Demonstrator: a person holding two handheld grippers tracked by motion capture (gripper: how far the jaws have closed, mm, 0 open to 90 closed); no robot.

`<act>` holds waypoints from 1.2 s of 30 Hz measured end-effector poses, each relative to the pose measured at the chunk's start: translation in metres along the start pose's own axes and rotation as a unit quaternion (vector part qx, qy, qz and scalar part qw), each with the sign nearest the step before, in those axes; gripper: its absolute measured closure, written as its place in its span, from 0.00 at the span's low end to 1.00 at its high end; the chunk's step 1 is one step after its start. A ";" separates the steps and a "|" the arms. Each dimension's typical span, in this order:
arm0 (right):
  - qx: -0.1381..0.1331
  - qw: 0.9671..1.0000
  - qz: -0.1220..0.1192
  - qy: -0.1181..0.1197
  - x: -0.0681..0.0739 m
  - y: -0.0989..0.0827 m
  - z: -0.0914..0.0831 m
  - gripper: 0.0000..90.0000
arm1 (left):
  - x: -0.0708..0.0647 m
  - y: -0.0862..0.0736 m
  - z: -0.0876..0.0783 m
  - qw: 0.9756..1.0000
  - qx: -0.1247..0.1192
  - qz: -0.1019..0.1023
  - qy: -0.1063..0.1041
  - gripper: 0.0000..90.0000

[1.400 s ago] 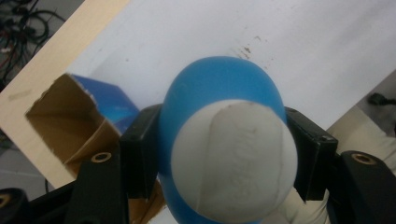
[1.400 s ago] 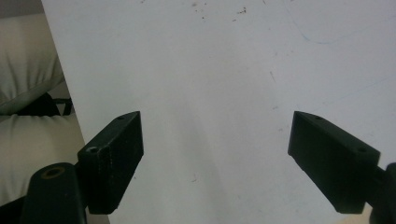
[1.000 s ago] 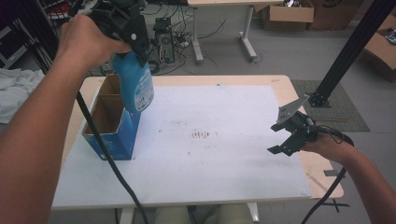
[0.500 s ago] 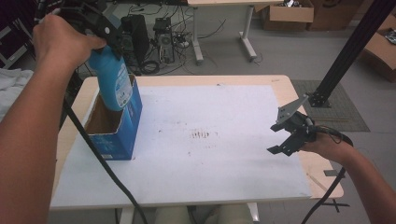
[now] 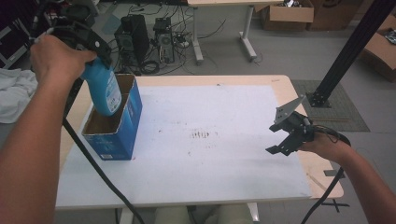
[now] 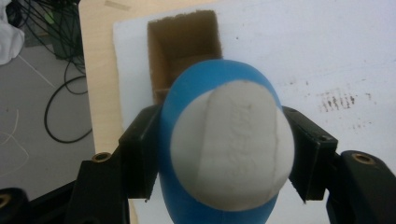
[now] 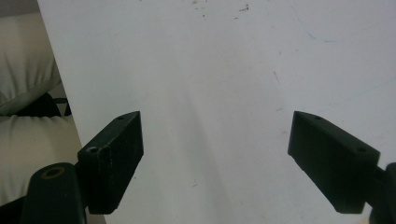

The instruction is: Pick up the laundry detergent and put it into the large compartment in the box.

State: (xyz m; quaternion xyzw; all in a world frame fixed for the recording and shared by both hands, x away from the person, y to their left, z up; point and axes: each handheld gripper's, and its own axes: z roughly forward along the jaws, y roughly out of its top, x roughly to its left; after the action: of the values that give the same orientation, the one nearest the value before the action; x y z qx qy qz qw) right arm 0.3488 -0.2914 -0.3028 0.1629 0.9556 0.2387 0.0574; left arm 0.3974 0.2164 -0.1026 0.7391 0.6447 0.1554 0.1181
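1. High view: at 10 o'clock, the left gripper [image 5: 95,65] grasps a blue bottle [image 5: 103,91], its lower end dipping into the open blue box [image 5: 119,135] on the worktop [image 5: 210,177]. The right gripper [image 5: 286,135] hovers at 3 o'clock.
2. Left gripper view: jaws clench the blue bottle [image 6: 224,140] above the box's opening [image 6: 184,46].
3. Right gripper view: jaws released, wide apart over the bare worktop [image 7: 210,70].

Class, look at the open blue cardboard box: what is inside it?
The blue bottle's lower end dips into the blue box, held by the left gripper. Bare brown walls show; the bottle hides the floor.
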 end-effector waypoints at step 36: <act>0.001 1.000 0.010 -0.004 -0.002 -0.005 0.003 0.20 | 0.011 -0.051 0.138 0.999 0.025 -0.021 -0.001 0.42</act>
State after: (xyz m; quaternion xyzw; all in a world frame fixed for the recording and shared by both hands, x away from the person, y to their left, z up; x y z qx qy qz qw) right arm 0.3500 -0.2951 -0.3075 0.1737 0.9539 0.2377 0.0589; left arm 0.4049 0.2377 -0.2479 0.7280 0.6640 0.1360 0.1031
